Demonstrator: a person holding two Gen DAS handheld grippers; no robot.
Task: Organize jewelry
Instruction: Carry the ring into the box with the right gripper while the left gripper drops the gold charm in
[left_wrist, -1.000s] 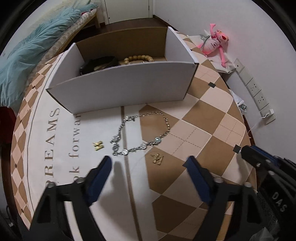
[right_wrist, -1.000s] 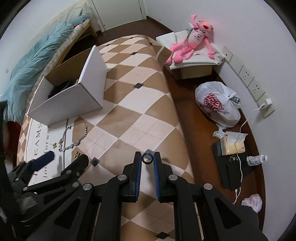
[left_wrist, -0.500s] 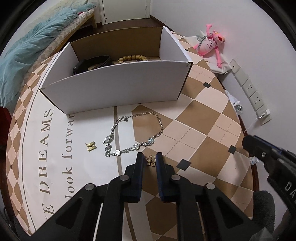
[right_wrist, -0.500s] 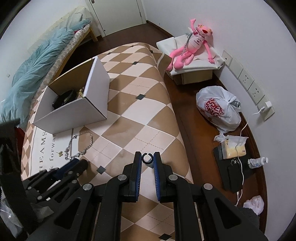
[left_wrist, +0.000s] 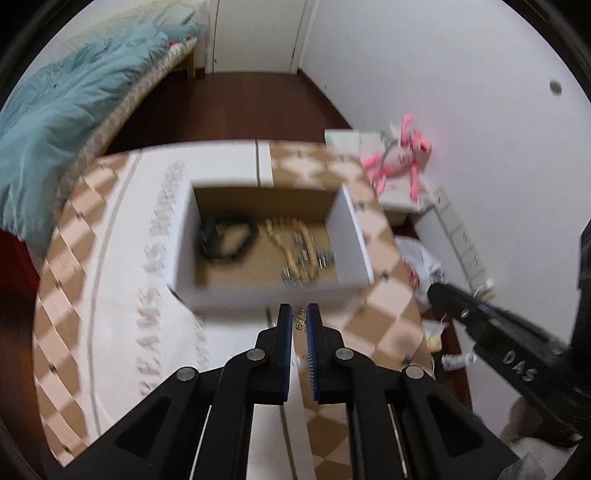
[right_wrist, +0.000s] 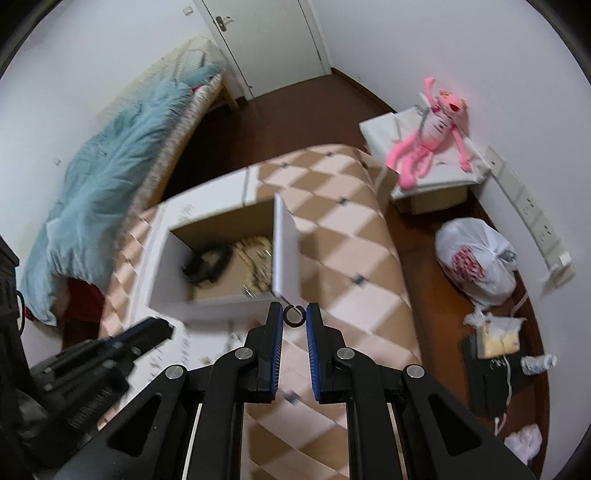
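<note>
My left gripper (left_wrist: 299, 322) is shut on a small gold earring (left_wrist: 300, 320) and holds it high above the mat, just short of the white cardboard box (left_wrist: 258, 291). The box holds a black bracelet (left_wrist: 225, 240) and a beaded bracelet with other jewelry (left_wrist: 295, 247). My right gripper (right_wrist: 294, 317) is shut on a small black ring (right_wrist: 293, 316), raised near the box's front right corner (right_wrist: 284, 254). The left gripper shows in the right wrist view (right_wrist: 147, 330), the right gripper in the left wrist view (left_wrist: 461, 310). The silver necklace is hidden in blur.
The checkered mat (right_wrist: 351, 258) covers the floor. A bed with a teal blanket (right_wrist: 122, 162) lies at left. A pink plush toy (right_wrist: 436, 133) sits on a white stand at right, with a plastic bag (right_wrist: 476, 254) and clutter on the wooden floor.
My left gripper closed on the gold earring and lifted it up toward the box. My right gripper rose with the ring and moved closer to the box.
</note>
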